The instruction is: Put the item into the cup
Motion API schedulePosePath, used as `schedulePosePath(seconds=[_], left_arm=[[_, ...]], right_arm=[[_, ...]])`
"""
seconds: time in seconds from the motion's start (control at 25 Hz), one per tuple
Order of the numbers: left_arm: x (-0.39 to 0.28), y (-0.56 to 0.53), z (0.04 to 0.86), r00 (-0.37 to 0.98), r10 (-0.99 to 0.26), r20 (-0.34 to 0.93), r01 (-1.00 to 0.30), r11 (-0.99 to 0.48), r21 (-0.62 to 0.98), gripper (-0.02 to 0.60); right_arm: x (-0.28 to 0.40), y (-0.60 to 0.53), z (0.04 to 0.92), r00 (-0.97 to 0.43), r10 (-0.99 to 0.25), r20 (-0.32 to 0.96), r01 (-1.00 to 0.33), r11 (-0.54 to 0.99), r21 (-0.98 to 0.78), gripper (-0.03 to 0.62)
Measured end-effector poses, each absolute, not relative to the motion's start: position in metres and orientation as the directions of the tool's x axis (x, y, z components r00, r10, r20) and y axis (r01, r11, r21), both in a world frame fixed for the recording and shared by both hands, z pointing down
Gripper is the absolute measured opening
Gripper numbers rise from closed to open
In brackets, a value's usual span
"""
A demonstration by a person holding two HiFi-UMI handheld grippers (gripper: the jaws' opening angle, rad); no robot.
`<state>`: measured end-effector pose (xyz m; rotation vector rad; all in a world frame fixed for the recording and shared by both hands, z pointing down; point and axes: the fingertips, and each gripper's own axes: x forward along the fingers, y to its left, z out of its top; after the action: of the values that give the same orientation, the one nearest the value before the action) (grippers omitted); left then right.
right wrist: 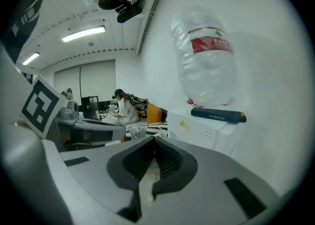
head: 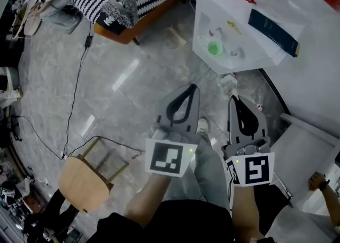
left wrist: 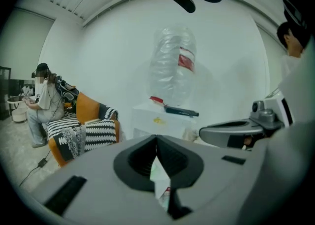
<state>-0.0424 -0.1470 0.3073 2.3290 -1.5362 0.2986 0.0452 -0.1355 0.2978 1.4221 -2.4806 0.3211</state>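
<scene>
While both hang above the floor (head: 117, 77) | left gripper (head: 188, 89) jaws closed, empty | right gripper (head: 237, 99) jaws closed, empty | clear cup (head: 214, 48) at 1 o'clock on white table (head: 223, 8)

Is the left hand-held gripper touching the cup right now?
Apart. The head view shows the left hand-held gripper held over the floor, with bare floor between its tip and the white table where the cup sits.
</scene>
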Motion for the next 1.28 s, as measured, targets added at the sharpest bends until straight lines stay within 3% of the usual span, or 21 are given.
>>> schedulePosePath(seconds=[0.68,1.28], left_arm=[[-0.064,-0.165,0.460,0.387,-0.786,0.483,-0.921,-0.356,0.158,0.011],[-0.064,-0.166,0.505,0.416,-0.735,0.536,-0.907,-0.375,0.190,0.011]], right_arm=[[0.037,-0.213,0.467,-0.434,-0.815,0.384,-0.897,0.433,-0.095,0.011],[0.046,-0.284,0.568,-0.301,-0.838,0.455,-0.952,0.290,-0.096,0.011]])
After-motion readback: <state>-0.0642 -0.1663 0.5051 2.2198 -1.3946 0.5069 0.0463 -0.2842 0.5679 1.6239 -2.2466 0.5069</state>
